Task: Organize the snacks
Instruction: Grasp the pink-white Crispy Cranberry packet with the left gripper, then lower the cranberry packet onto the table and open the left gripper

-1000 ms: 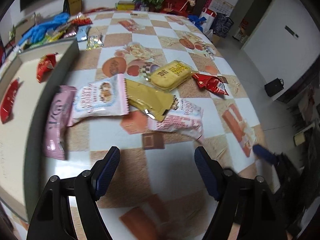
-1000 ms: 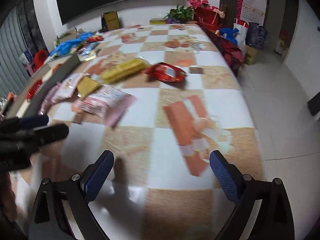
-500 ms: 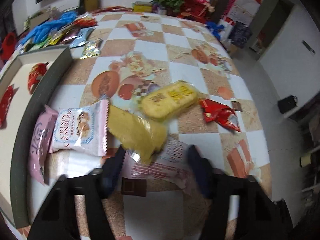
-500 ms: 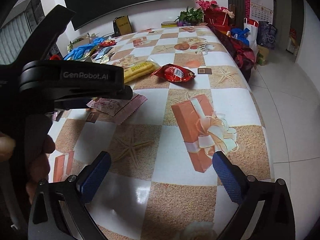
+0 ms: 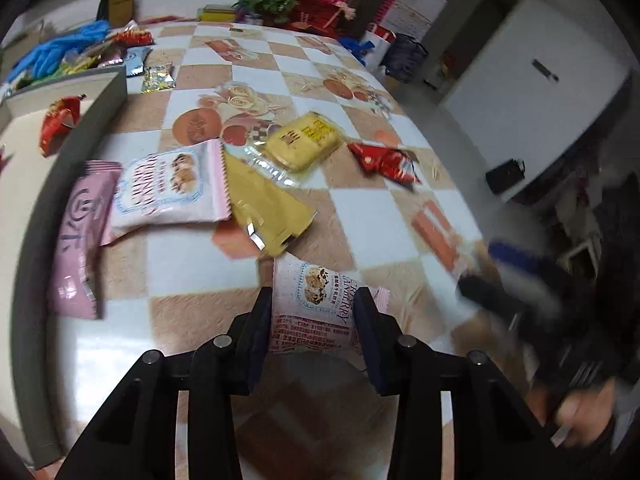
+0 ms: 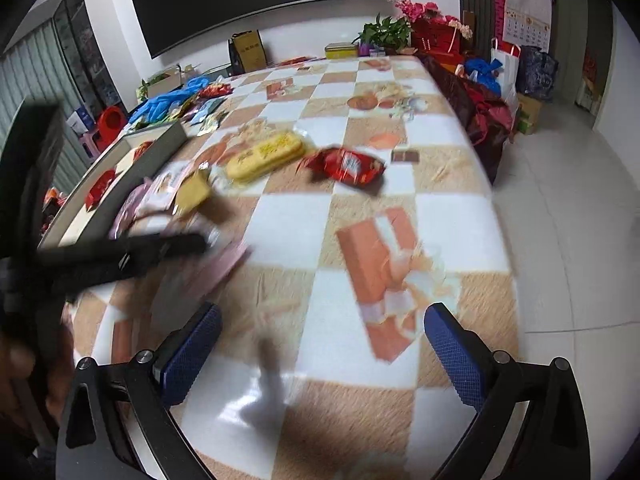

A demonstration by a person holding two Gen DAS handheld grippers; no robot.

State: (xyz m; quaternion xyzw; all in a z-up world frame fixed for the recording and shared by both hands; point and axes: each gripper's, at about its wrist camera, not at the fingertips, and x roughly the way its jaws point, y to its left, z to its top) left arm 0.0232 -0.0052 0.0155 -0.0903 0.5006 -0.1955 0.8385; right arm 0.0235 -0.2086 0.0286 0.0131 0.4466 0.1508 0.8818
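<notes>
My left gripper (image 5: pixel 314 312) is shut on a pink-and-white cookie packet (image 5: pixel 316 300) and holds it just above the checkered table (image 5: pixel 380 220). Beyond it lie a gold packet (image 5: pixel 266 208), a second cookie packet (image 5: pixel 170 188), a pink packet (image 5: pixel 78 232), a yellow cake packet (image 5: pixel 304 144) and a red snack bag (image 5: pixel 384 162). A grey tray (image 5: pixel 76 152) at the left holds a red packet (image 5: pixel 58 124). My right gripper (image 6: pixel 322 348) is open and empty over the table's near part. The yellow cake packet (image 6: pixel 266 154) and the red snack bag (image 6: pixel 346 164) lie ahead of it.
A pile of mixed snacks and blue gloves (image 5: pixel 68 52) lies at the far left corner. Potted flowers (image 6: pixel 400 30) and boxes stand at the far edge. The table's right edge (image 6: pixel 484 176) drops to the tiled floor. The left gripper's body (image 6: pixel 120 256) crosses the right wrist view.
My left gripper moved forward onto the near cookie packet, closed on it and pulled it back away from the gold packet. The right gripper stayed open and shifted slightly.
</notes>
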